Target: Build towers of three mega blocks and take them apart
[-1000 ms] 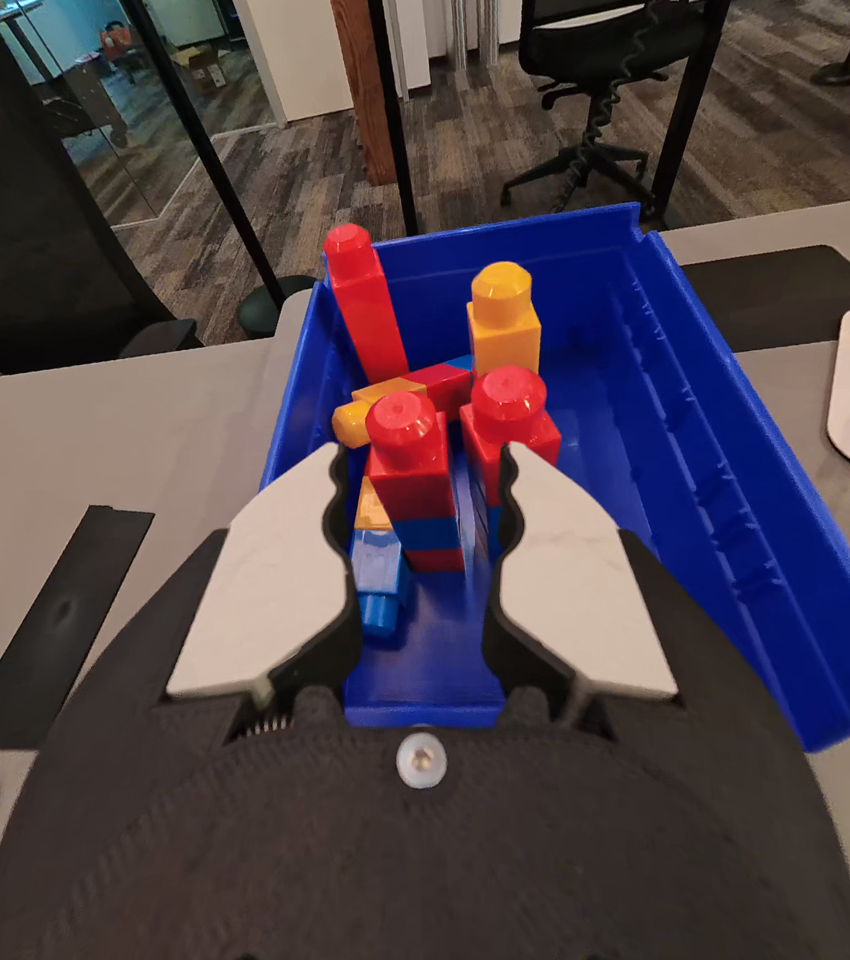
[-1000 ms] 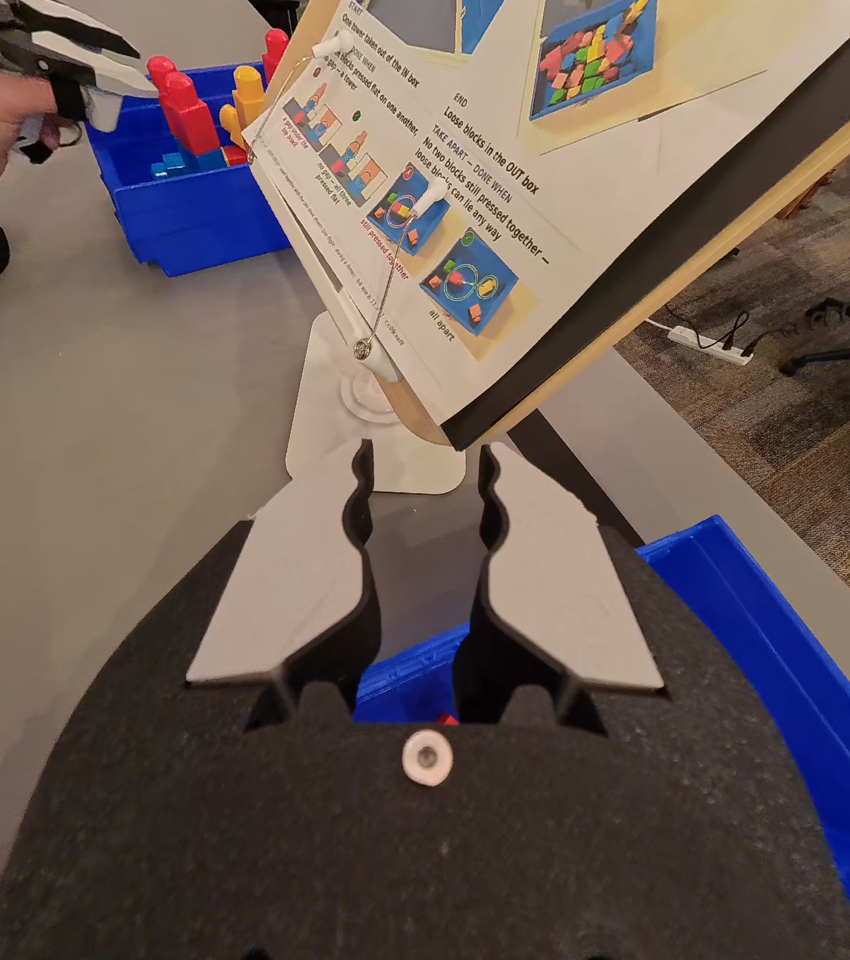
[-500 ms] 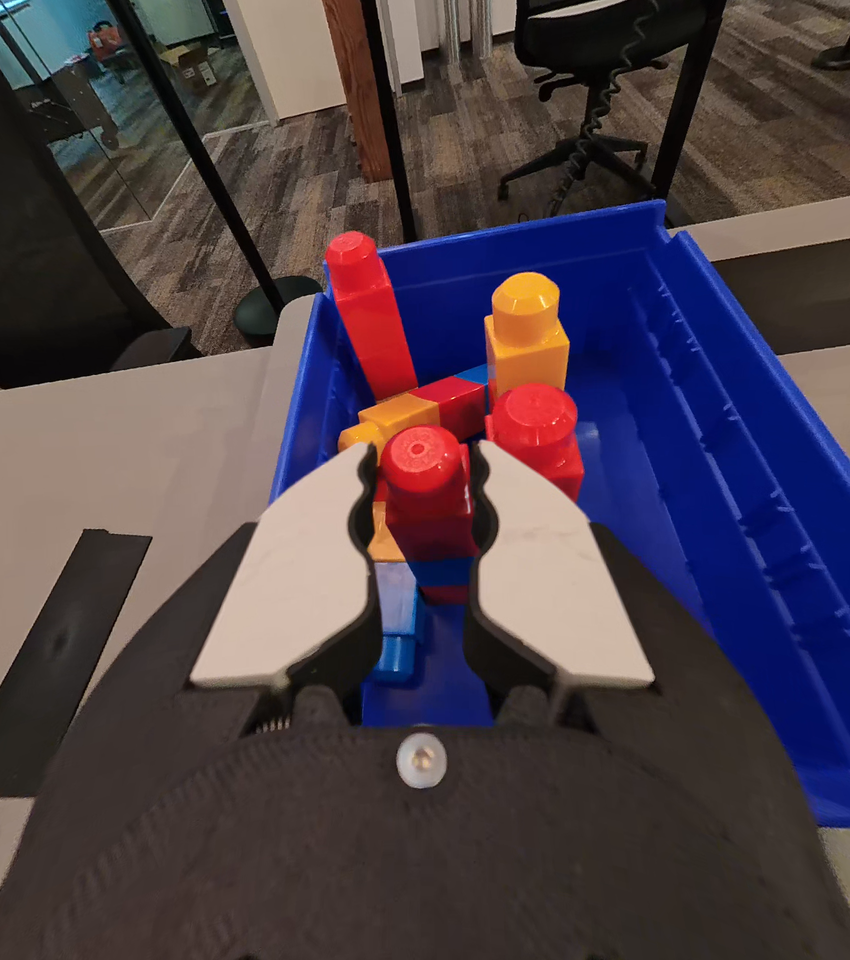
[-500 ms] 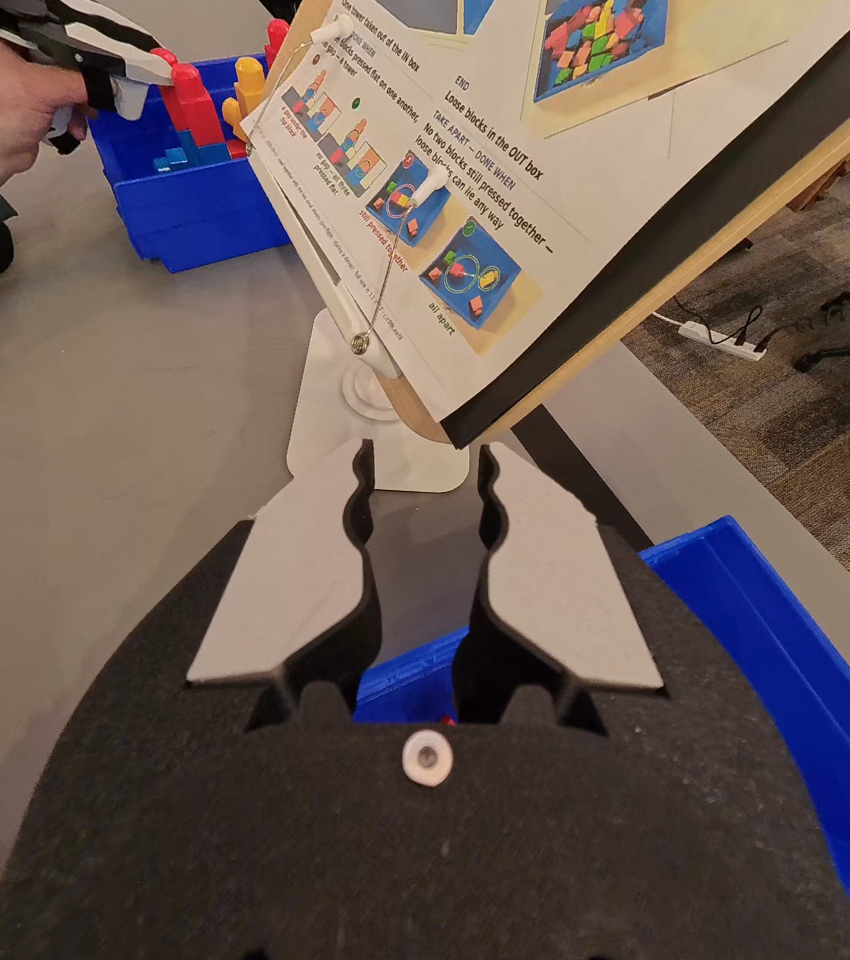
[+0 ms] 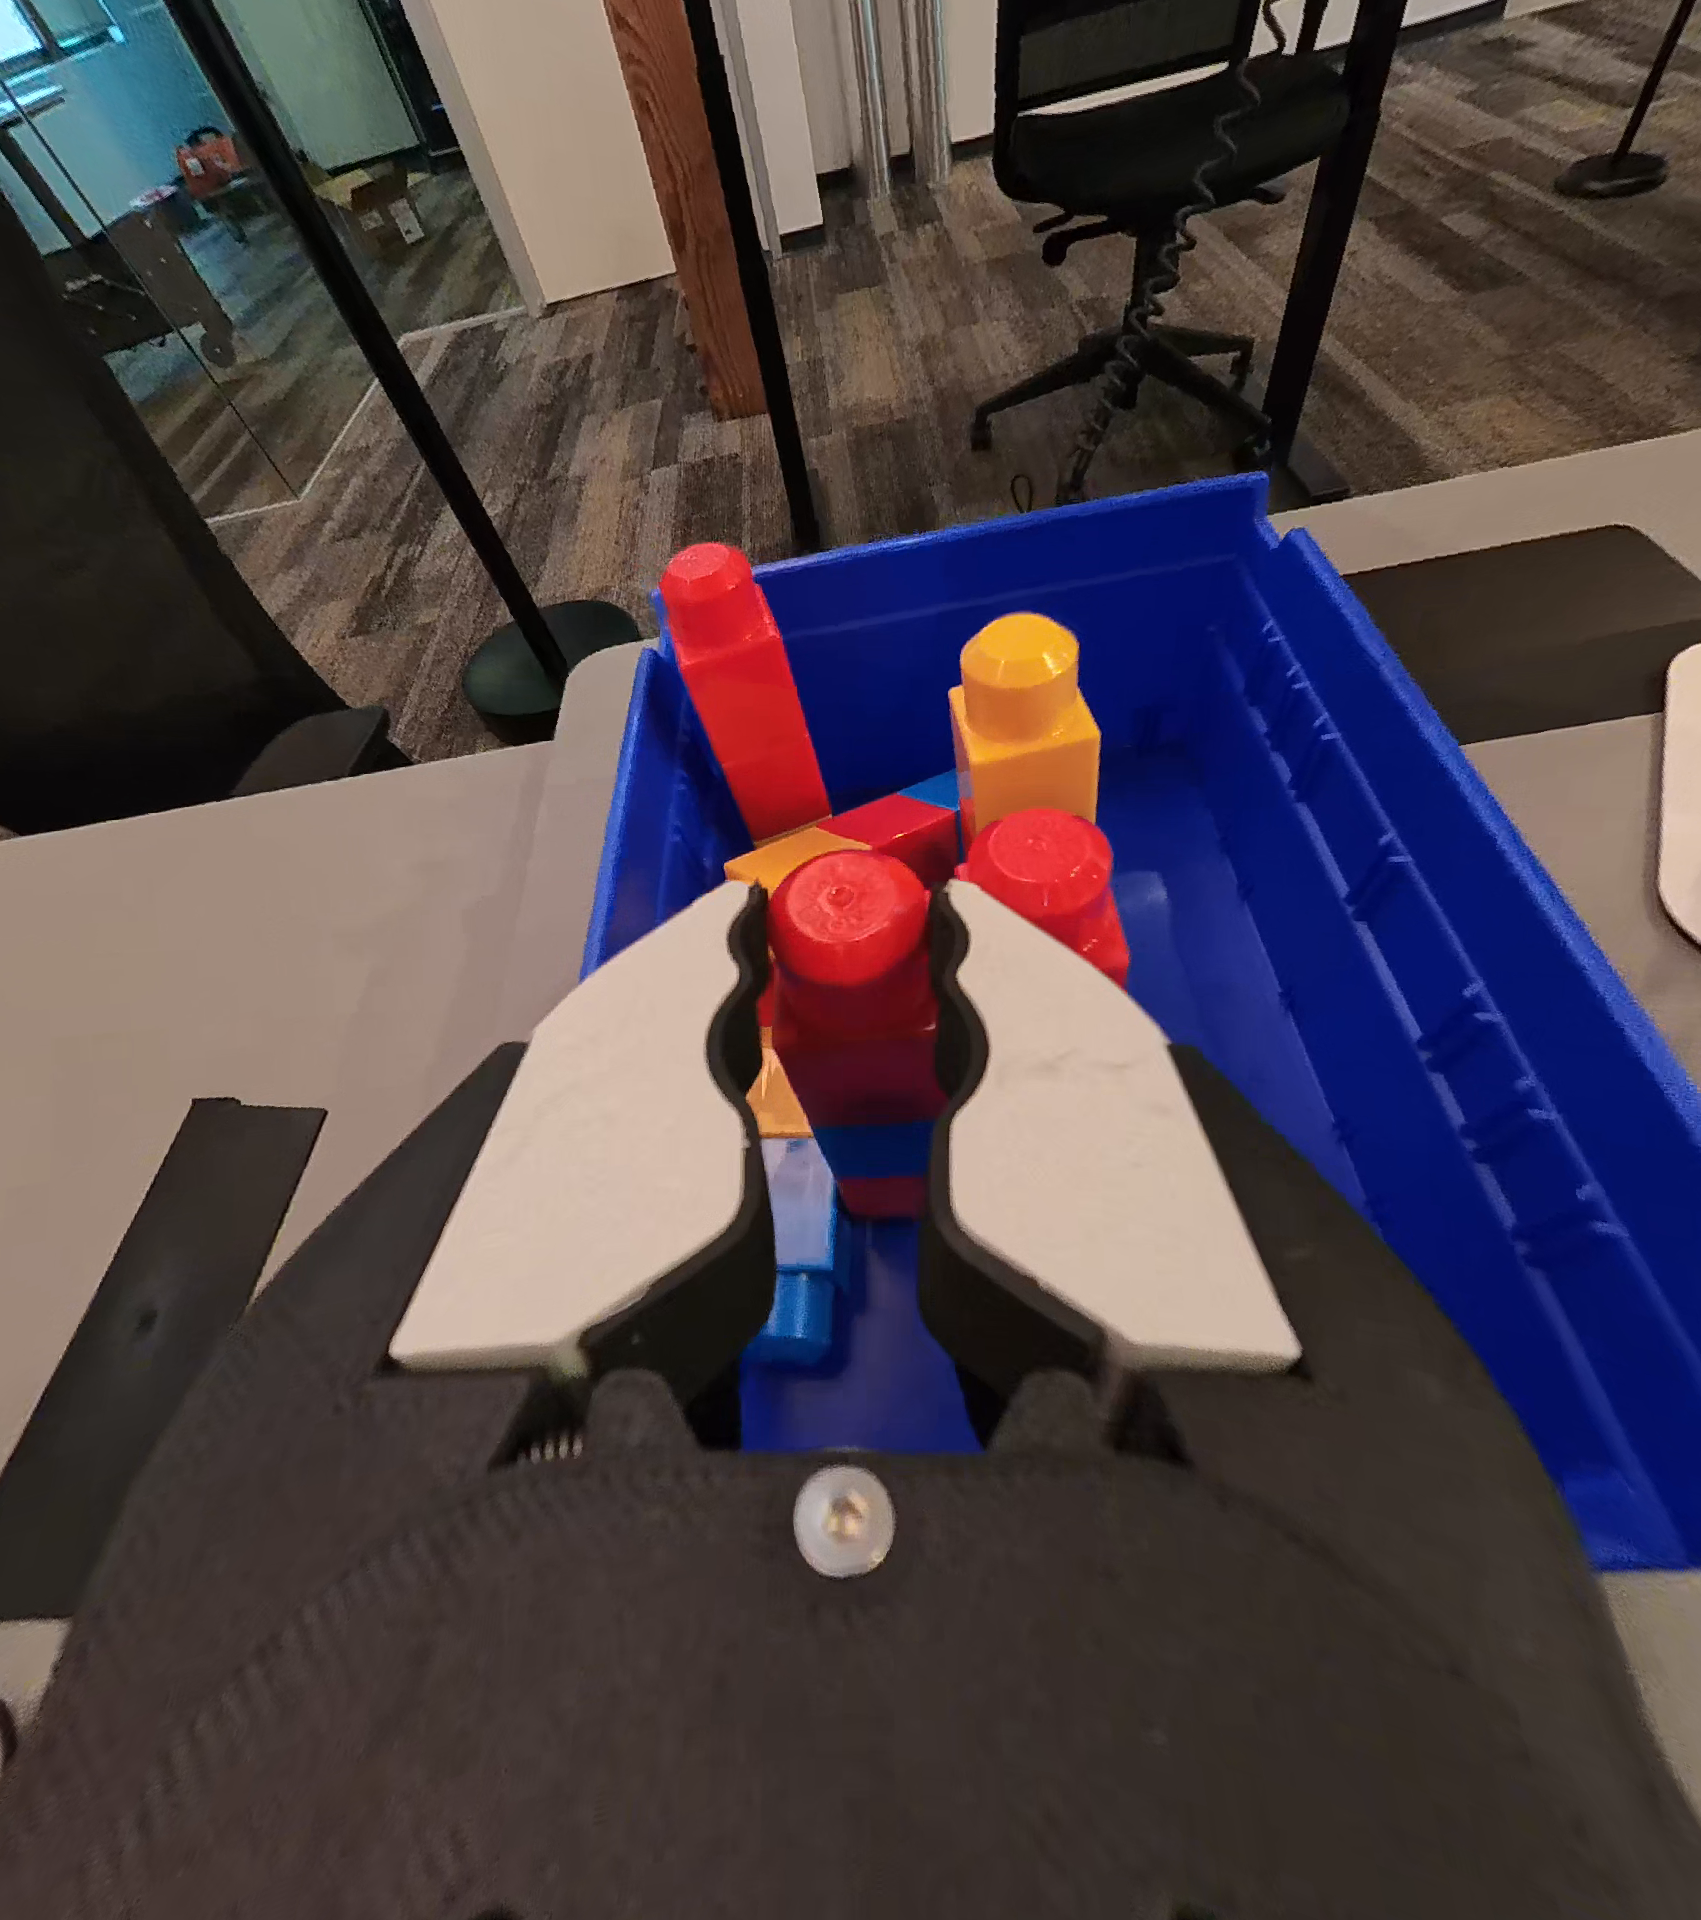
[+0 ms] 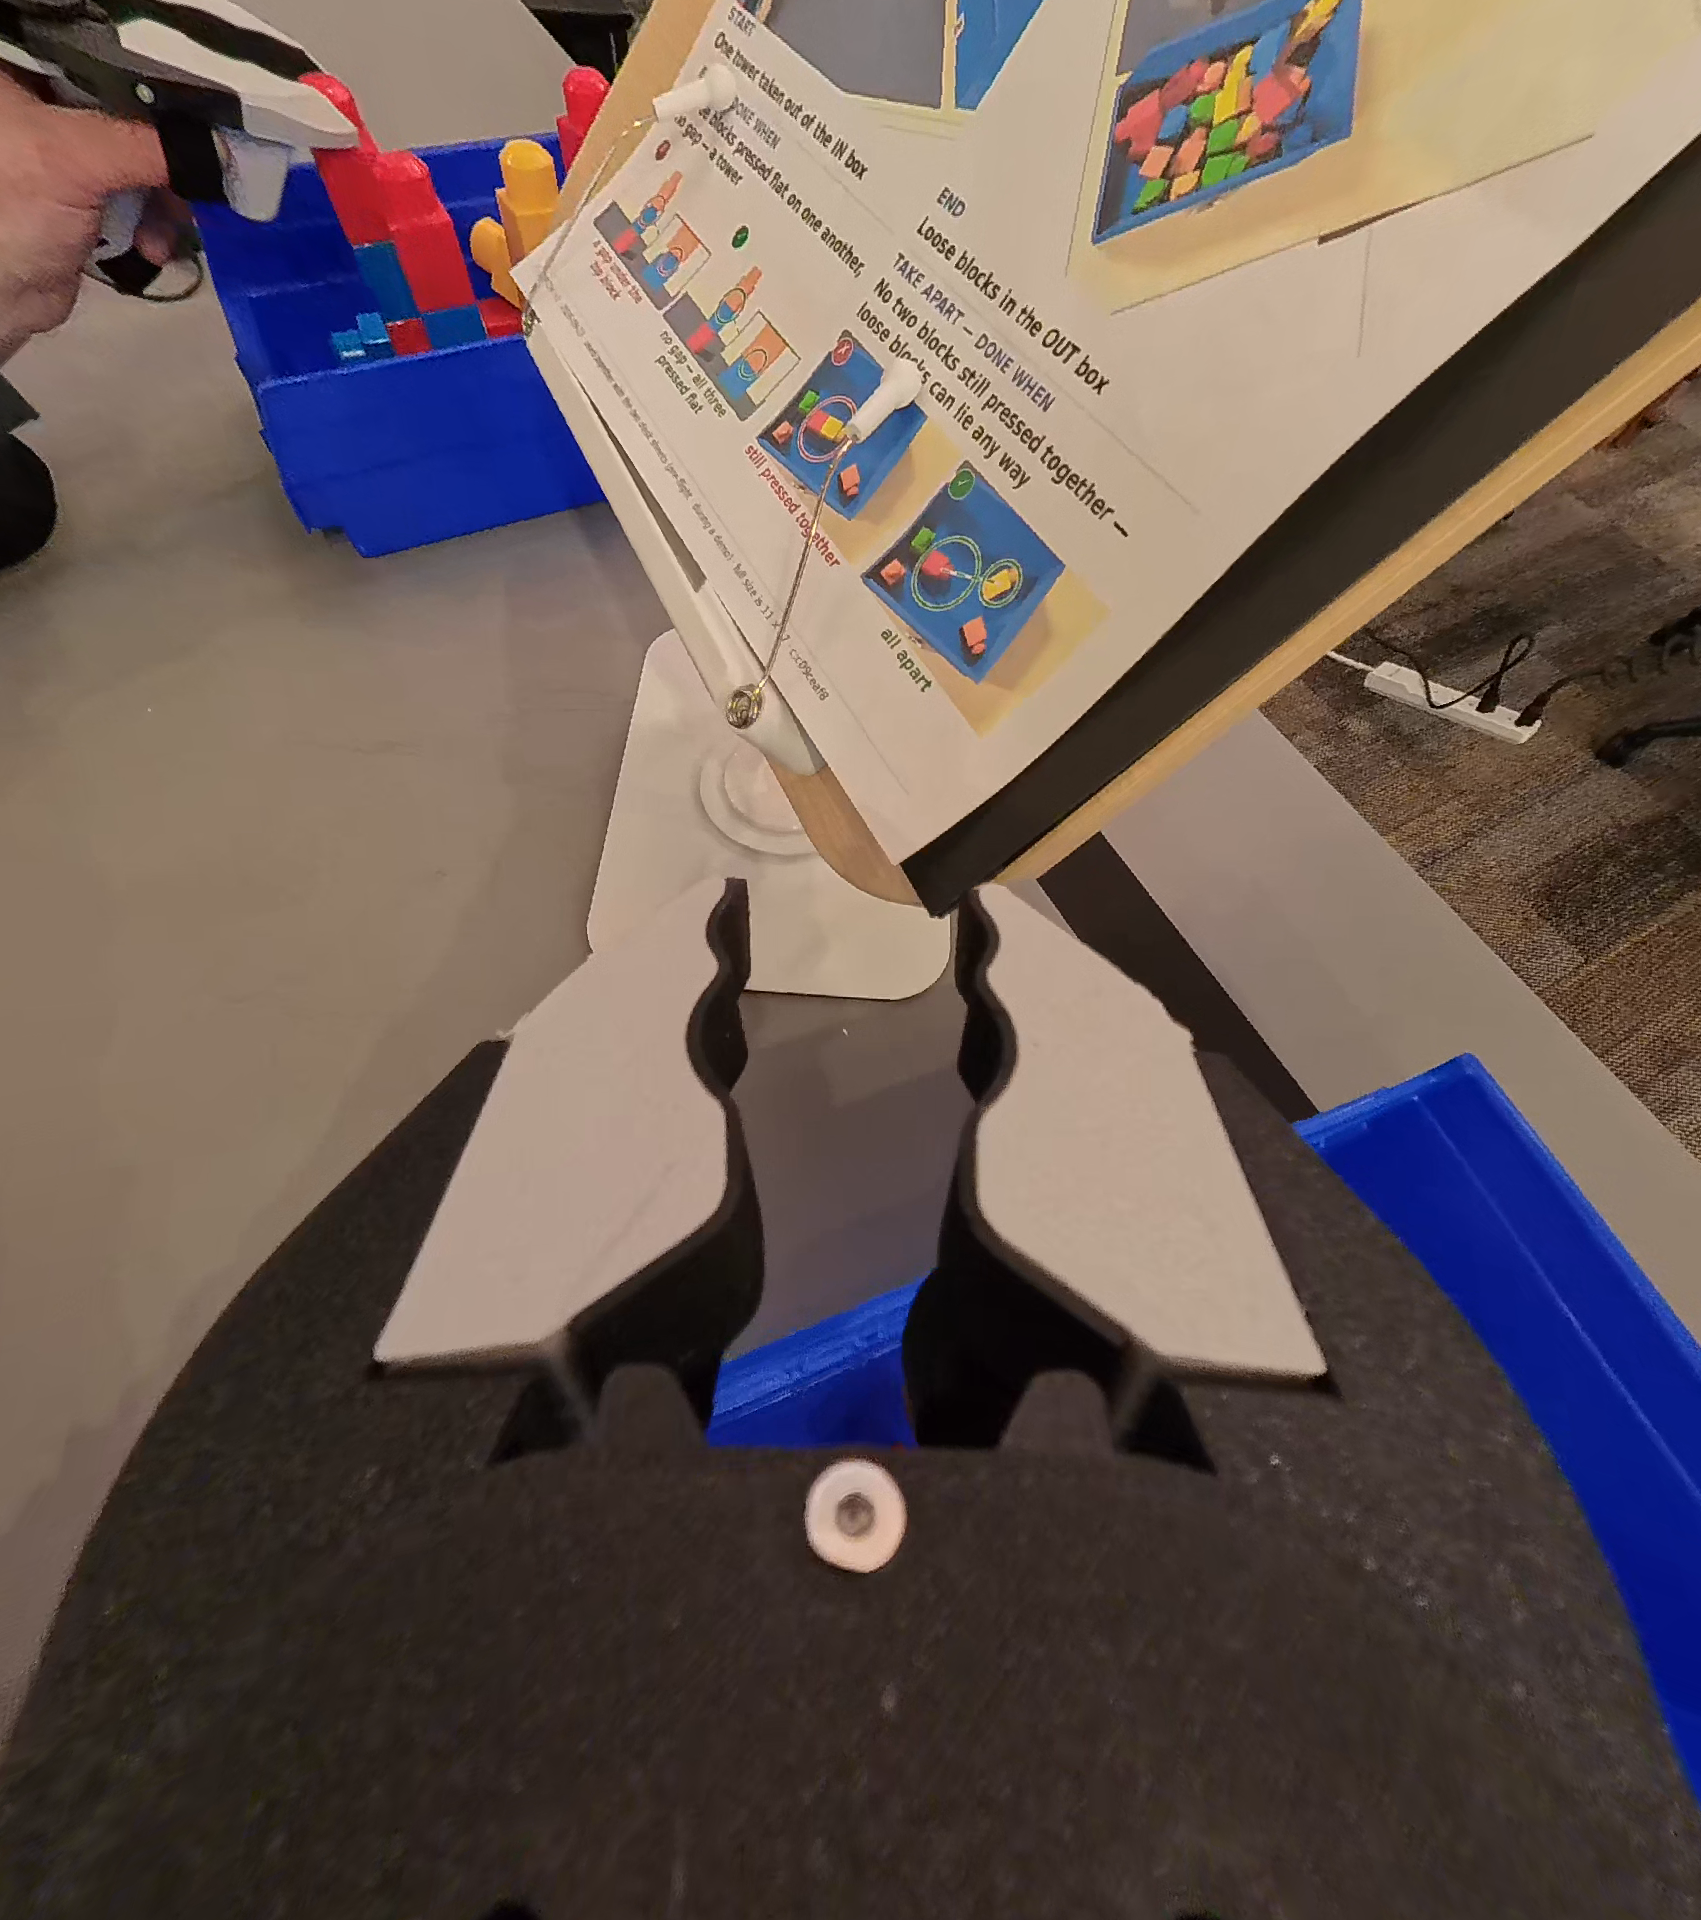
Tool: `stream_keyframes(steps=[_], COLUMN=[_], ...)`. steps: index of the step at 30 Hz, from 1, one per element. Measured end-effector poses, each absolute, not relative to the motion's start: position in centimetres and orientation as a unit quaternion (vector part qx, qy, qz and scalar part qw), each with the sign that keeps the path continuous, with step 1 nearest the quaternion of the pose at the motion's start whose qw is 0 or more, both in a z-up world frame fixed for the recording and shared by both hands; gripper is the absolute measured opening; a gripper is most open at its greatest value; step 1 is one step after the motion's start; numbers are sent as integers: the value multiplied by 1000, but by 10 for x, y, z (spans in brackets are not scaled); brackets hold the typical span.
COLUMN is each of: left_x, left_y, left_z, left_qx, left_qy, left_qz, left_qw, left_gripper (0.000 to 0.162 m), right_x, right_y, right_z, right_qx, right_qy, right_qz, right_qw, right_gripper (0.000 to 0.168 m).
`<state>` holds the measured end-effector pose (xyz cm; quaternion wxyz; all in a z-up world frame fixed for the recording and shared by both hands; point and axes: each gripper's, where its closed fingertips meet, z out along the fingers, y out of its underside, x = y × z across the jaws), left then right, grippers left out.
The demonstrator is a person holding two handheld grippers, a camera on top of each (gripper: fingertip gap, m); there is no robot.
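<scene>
The left gripper (image 5: 841, 914) is clenched on the top block of a red-blue-red tower (image 5: 861, 1049) standing at the near left of the far blue bin (image 5: 1448, 1039), just beside another red-topped tower (image 5: 1043, 883). The right gripper (image 6: 851, 935) hangs released with nothing between its fingers, above the near blue bin (image 6: 1552, 1299), facing an instruction sheet (image 6: 1033, 312) on its white stand (image 6: 721, 831).

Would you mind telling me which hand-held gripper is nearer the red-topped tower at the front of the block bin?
Left. The left hand-held gripper is clamped on the red-topped tower; the right hand-held gripper hovers open, far across the table.
</scene>
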<state>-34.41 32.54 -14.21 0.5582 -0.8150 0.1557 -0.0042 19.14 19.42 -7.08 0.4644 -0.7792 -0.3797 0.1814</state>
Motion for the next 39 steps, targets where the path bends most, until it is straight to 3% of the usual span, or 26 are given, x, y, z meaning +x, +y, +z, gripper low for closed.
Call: stream_keyframes(steps=[13, 21, 29, 33, 39], left_x=[-317, -168, -33, -2, 21], left_y=[256, 175, 103, 89, 80], left_z=[-50, -4, 1, -4, -9], left_qx=[-785, -717, -636, -618, -606], left_qy=[228, 391, 522, 544, 564], left_qz=[-30, -162, -284, -322, -338], left_qw=[576, 554, 493, 468, 449], left_gripper=[29, 29, 29, 29, 28], right_x=[146, 49, -10, -14, -9], right_y=[165, 118, 91, 84, 77], right_z=[-41, -35, -56, -50, -43], right_qx=[-718, -627, -587, -571, -550], right_qy=[-440, -519, -558, -557, -565], right_qz=[216, 334, 387, 406, 425], right_qw=[495, 476, 441, 445, 446], right_gripper=[41, 51, 66, 64, 39])
